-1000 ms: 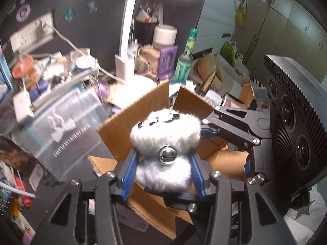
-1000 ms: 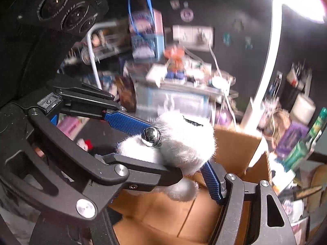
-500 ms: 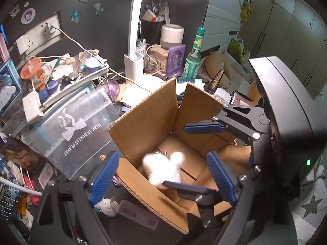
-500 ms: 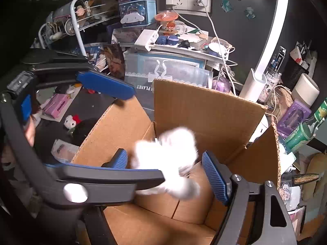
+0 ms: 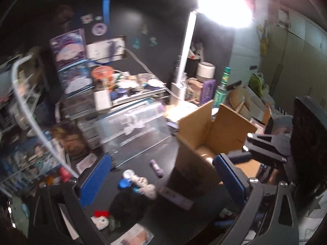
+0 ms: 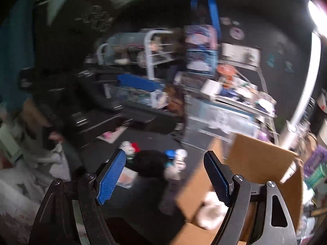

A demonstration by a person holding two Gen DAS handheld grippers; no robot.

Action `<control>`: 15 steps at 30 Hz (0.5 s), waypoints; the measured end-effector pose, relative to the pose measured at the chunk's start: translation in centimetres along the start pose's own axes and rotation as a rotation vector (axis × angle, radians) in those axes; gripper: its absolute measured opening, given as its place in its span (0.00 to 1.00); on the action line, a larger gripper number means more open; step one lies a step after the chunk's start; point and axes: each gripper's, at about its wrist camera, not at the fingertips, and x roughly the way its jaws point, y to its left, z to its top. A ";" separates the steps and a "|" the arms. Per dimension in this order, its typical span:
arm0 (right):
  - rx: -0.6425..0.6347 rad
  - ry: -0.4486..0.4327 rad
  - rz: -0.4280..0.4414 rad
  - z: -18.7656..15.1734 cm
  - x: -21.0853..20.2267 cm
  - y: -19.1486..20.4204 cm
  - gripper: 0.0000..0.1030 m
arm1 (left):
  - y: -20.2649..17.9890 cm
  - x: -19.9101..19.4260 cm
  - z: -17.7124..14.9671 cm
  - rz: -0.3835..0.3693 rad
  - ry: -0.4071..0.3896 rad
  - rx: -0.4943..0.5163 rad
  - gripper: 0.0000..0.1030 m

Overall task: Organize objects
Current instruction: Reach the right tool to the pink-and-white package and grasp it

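Observation:
The open cardboard box (image 5: 206,126) stands on the dark desk; it also shows in the right wrist view (image 6: 255,163). The white fluffy plush (image 6: 210,210) lies inside the box, partly behind my right finger. My left gripper (image 5: 161,179) is open and empty, to the left of the box above the desk. My right gripper (image 6: 163,177) is open and empty, at the box's left wall. Small toys lie on the desk: a white figure with a blue cap (image 5: 139,182), a black fuzzy lump (image 5: 126,206), a small purple tube (image 5: 157,167). Both views are motion-blurred.
A clear plastic bin (image 5: 132,128) stands behind the desk's open area. A white lamp post (image 5: 184,61) rises at the back beside a green bottle (image 5: 221,89). A white wire rack (image 6: 151,55) and stacked boxes crowd the left. Papers (image 5: 134,236) lie at the desk front.
Both grippers held the white plush over the box, then opened and dropped it inside. Both have since swung left, away from the box, toward the toys on the desk.

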 end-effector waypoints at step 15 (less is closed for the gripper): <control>-0.082 0.277 0.275 -5.4 15.7 7.1 0.63 | 7.3 0.1 -16.0 0.194 0.035 -0.242 0.98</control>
